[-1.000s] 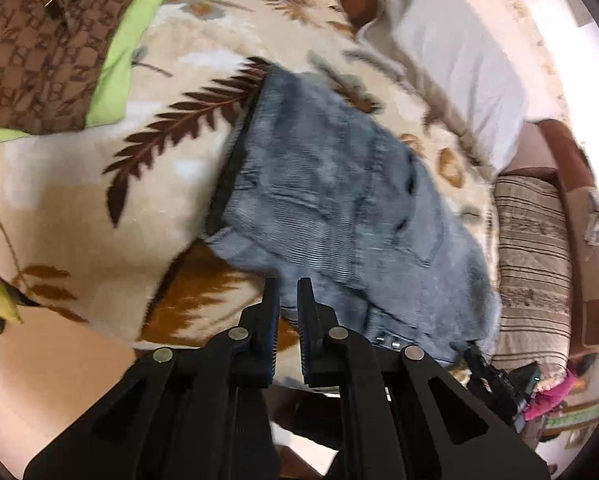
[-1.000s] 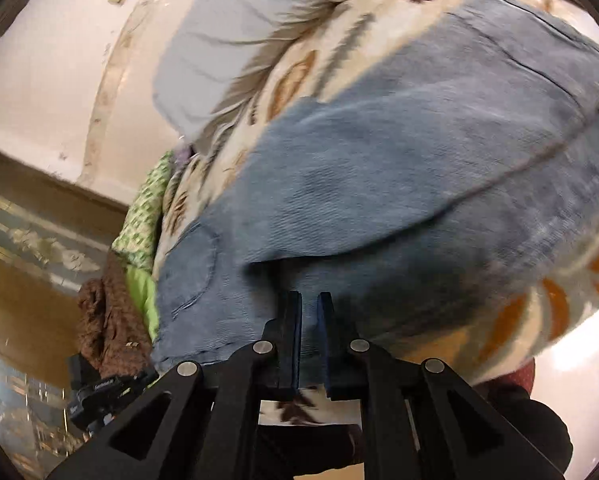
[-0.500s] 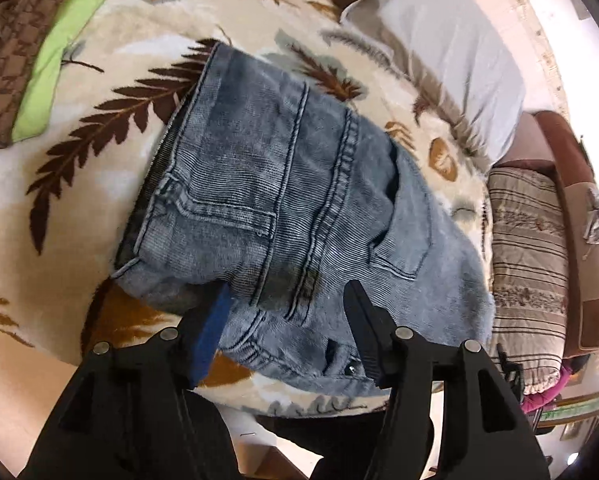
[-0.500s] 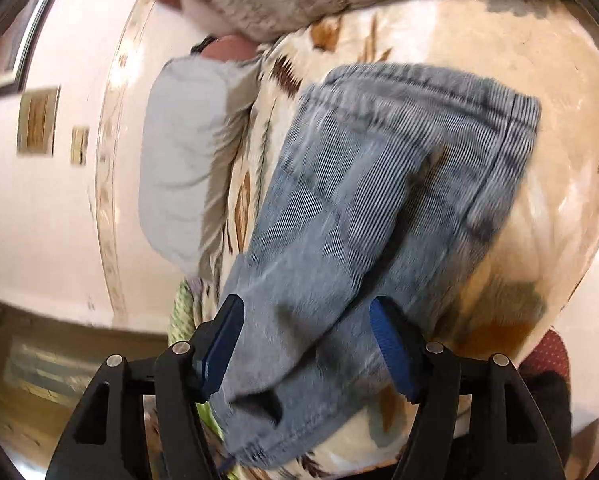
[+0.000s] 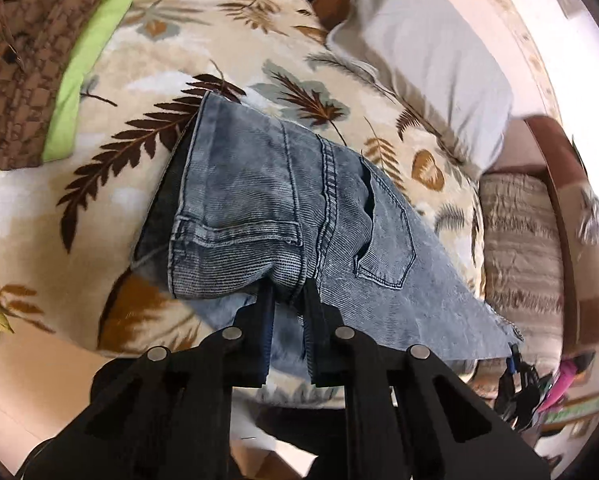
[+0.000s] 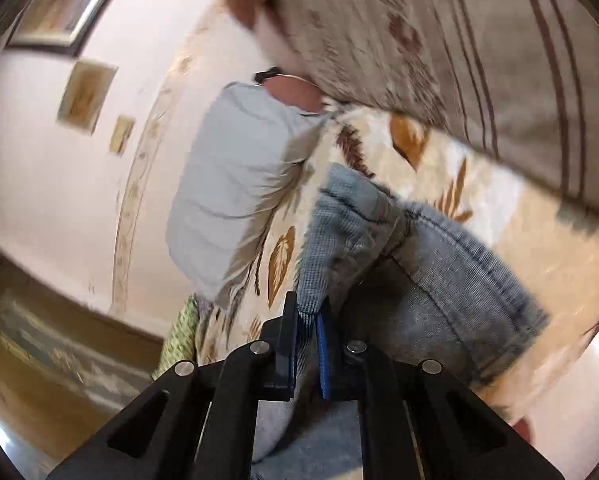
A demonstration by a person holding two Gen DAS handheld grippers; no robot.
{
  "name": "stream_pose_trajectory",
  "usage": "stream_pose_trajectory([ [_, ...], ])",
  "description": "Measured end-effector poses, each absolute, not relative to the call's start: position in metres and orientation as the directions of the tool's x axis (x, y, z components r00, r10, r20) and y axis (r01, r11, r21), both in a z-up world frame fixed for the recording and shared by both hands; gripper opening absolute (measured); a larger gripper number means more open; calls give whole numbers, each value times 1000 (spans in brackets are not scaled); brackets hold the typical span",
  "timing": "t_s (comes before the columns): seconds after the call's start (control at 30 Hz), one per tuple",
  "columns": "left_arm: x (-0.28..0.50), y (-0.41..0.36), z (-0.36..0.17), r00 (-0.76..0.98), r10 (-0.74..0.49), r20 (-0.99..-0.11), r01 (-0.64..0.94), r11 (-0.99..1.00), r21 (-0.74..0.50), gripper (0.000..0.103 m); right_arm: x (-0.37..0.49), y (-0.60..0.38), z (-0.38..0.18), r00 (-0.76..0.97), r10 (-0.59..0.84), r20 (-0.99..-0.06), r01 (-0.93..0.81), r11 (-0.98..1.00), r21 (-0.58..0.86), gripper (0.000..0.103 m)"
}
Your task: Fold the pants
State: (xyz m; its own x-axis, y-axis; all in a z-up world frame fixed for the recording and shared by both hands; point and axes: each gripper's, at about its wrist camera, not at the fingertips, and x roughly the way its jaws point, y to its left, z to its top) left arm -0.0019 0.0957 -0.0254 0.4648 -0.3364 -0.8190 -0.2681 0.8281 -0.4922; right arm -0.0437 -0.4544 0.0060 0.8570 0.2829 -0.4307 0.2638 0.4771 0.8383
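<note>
Blue-grey jeans lie folded on a leaf-patterned blanket on a bed, back pockets up. My left gripper is shut on the near edge of the jeans, pinching a fold of denim at the waist end. In the right wrist view the jeans are bunched and lifted; my right gripper is shut on a raised corner of the denim. This view is blurred by motion.
A grey pillow lies at the far side of the bed, also in the right wrist view. A striped cushion sits at the right. A brown patterned cloth on a green sheet lies far left.
Half a second ago both grippers were open above the jeans. Now both have closed on the denim, and the right one has lifted its corner.
</note>
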Motion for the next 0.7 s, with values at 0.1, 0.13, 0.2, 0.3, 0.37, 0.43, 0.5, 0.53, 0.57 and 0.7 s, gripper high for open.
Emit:
stream_pose_trajectory([
  [0.1,-11,93,-48,407,-323,-855,-290,842,-456,11,-60,-461,-28,819,272,-506,354,455,817,8],
  [0.13,-11,93,-57,380,-315,-870,-308,843,-440,11,-65,-463,-44,802,274,-530,392,428,814,8],
  [0.2,-10,95,-73,344,-325,-881,-334,834,-438,11,-71,-464,-74,768,272,-579,463,388,797,8],
  [0.3,-12,98,-74,342,-335,-878,-329,832,-446,12,-73,-462,-86,766,271,-582,473,375,797,10],
  [0.37,-13,98,-66,345,-336,-876,-302,844,-443,12,-74,-462,-77,763,258,-592,474,400,785,14],
  [0.43,-20,101,-58,357,-341,-870,-275,851,-447,12,-78,-464,-65,751,236,-616,487,431,760,20],
  [0.5,-32,108,-47,385,-349,-854,-242,855,-458,12,-89,-469,-50,755,192,-627,498,454,739,31],
  [0.53,-40,113,-41,399,-360,-843,-224,854,-470,12,-96,-468,-42,762,179,-622,494,458,739,34],
  [0.57,-45,117,-38,410,-369,-834,-215,850,-482,13,-102,-468,-36,769,168,-617,489,466,737,39],
  [0.7,-41,146,-24,464,-320,-826,-242,851,-466,30,-93,-451,-9,769,181,-613,438,550,711,53],
])
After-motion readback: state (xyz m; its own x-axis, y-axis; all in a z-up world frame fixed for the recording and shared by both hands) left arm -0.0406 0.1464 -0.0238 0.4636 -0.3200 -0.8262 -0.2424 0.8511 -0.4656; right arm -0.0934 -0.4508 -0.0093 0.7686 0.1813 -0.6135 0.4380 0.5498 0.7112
